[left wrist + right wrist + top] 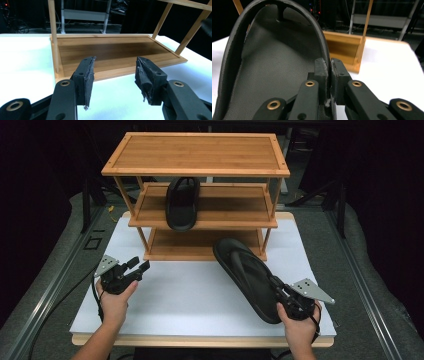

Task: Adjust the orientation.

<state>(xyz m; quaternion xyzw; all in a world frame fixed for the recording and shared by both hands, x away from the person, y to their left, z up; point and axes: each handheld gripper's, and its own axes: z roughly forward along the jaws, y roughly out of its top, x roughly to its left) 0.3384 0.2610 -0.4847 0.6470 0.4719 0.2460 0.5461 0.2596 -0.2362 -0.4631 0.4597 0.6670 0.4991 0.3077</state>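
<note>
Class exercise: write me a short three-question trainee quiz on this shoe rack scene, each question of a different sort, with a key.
1. True or false: the left claw grips a sandal.
2. Which shelf of the rack holds the shelved sandal? A top, B middle, C bottom.
3. Fill in: the right claw is shut on the ____ of the lifted sandal.

Key: 1 false, it is open with nothing between its jaws; 2 B; 3 rim.

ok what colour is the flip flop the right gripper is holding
Black, or very dark grey. The flip flop, pinched at its edge by the right gripper, shows best in the high view.
</note>
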